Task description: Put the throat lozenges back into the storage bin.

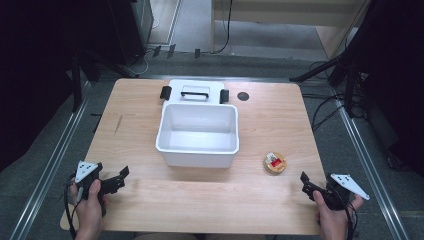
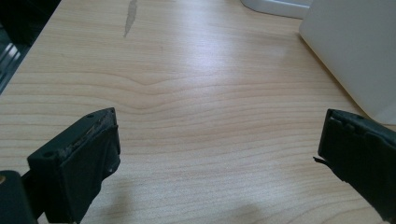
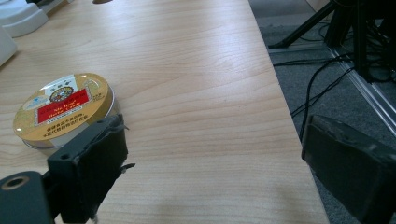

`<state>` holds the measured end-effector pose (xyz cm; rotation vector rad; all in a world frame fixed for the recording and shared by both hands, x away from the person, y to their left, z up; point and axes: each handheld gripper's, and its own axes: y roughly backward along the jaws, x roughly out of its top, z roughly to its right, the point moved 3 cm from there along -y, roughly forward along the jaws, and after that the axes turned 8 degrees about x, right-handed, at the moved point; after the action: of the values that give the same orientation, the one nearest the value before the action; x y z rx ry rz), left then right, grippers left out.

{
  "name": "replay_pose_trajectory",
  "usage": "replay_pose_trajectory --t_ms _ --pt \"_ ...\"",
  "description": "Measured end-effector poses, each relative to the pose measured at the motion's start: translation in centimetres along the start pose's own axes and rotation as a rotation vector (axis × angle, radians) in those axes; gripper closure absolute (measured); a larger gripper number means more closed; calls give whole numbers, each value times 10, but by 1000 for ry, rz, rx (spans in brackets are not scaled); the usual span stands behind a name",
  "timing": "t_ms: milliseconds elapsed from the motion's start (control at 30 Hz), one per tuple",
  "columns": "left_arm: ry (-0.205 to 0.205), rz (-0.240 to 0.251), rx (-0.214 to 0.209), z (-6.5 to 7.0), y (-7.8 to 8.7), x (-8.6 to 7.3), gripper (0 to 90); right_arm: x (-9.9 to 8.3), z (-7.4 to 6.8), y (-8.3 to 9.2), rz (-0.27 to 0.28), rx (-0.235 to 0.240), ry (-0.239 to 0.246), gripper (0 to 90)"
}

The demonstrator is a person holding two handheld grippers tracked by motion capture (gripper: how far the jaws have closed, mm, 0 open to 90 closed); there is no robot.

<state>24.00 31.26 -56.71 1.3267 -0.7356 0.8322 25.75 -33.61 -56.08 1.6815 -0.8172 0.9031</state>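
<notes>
Nearest the table's front edge, the left gripper sits low over the wood at the front left, held in the person's left hand. Its jaws stand wide apart with nothing between them; in the left gripper view bare table lies between the two black jaws, and the white wall of the bin rises at the far right.

At the front right, the right gripper is held in the right hand, near the table's right edge. Jaws are spread wide, nothing gripped. In the right gripper view the near jaw stands just in front of the round gold tin, overlapping its edge in the picture; contact cannot be told. The other jaw hangs out past the table edge, over the grey floor.

The tin, gold with a red and white label on its lid, lies flat on the table, lid up, right of the bin and ahead of the right gripper.

Mid-table: the white bin, open top, upright.

Behind it, touching or just beside its back wall: a white lid with a handle and two black latches.

Farther right, a small dark round spot on the tabletop.
</notes>
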Motion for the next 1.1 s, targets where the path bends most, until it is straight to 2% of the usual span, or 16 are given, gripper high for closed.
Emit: replay_pose_trajectory --t_ms 200,267,300,333,400,467,633,700,733,800,933,1033,1100 --pt "-16 -15 -13 3 -2 0 0 0 -1 -1 -6 -4 2 105" --pt "-17 -17 -13 3 -2 0 0 0 -3 -3 -27 -11 36 132" --pt "-17 -17 -13 3 -2 0 0 0 -3 -3 -27 -11 36 132" --pt "-14 -18 -14 3 -2 0 0 0 -6 -5 -49 -13 63 145" --pt "-12 -20 -13 2 -3 0 0 0 -8 -5 -55 -10 65 152" --pt "-5 -24 -6 2 -3 0 0 0 -14 -6 -76 21 105 158" --pt "6 -31 -2 1 -4 1 0 3 -26 -6 -107 62 147 158" --pt "5 -31 -3 1 -4 1 0 8 -34 -6 -154 57 172 157" --pt "5 -31 -3 1 -4 1 0 8 -34 -6 -154 57 172 157" --pt "4 -30 -3 2 -4 1 0 13 -38 -7 -193 30 189 155" --pt "8 -29 -2 1 -4 1 0 22 -43 -8 -250 18 194 155" --pt "10 -33 -5 1 -4 1 0 29 -48 -10 -323 26 205 155" --pt "11 -34 -6 1 -4 1 0 30 -50 -11 -337 28 209 154"
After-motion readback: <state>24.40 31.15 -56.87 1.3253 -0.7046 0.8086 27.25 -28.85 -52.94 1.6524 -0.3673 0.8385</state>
